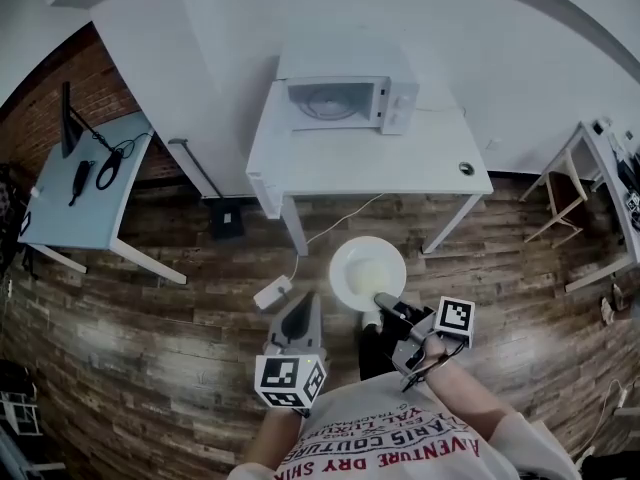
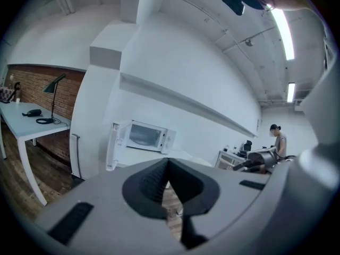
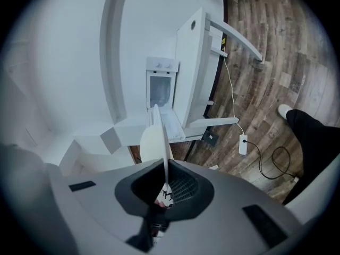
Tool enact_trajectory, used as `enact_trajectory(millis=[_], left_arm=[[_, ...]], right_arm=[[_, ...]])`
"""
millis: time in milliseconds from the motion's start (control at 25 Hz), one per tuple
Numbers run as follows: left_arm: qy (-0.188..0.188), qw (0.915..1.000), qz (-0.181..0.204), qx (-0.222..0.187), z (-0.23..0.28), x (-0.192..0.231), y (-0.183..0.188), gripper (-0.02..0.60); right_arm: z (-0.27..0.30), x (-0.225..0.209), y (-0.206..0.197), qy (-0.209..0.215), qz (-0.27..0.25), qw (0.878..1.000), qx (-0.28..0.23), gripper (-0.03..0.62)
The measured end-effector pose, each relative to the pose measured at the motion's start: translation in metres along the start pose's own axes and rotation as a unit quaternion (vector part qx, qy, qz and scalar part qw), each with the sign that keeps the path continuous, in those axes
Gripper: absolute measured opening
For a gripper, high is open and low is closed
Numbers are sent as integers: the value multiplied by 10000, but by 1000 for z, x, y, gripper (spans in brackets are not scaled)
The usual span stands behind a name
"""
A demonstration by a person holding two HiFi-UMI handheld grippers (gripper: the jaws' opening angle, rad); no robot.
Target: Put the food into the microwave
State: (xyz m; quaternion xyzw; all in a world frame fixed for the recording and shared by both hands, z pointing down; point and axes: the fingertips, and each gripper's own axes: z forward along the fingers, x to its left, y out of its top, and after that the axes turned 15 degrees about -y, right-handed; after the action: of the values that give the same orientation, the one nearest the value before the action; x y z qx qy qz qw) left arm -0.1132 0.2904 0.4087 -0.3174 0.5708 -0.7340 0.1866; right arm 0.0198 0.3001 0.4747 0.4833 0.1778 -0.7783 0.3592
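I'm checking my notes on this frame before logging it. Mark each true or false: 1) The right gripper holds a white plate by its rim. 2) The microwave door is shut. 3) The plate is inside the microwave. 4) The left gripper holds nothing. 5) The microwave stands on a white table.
1) True. The right gripper is clamped on the rim of the plate.
2) False. The microwave has its door swung open.
3) False. The plate is held over the wooden floor, short of the table.
4) True. The left gripper has its jaws together with nothing between them.
5) True. It stands at the back of the white table.
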Motion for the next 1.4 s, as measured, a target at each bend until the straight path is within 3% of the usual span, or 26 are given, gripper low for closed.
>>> enact_trajectory(millis=[360, 600, 880, 1400], left_arm=[[302, 9993, 191, -148, 142, 54, 51, 2], [346, 9993, 96, -107, 218, 83, 70, 3], [275, 9996, 66, -8, 281, 129, 93, 3], [-291, 9995, -122, -87, 387, 244, 137, 3]], right_arm=[[64, 58, 140, 81, -214, 9991, 369, 21], [101, 82, 220, 73, -247, 9989, 392, 21], [143, 104, 278, -15, -136, 9994, 306, 21], [252, 157, 360, -142, 104, 9990, -409, 21]])
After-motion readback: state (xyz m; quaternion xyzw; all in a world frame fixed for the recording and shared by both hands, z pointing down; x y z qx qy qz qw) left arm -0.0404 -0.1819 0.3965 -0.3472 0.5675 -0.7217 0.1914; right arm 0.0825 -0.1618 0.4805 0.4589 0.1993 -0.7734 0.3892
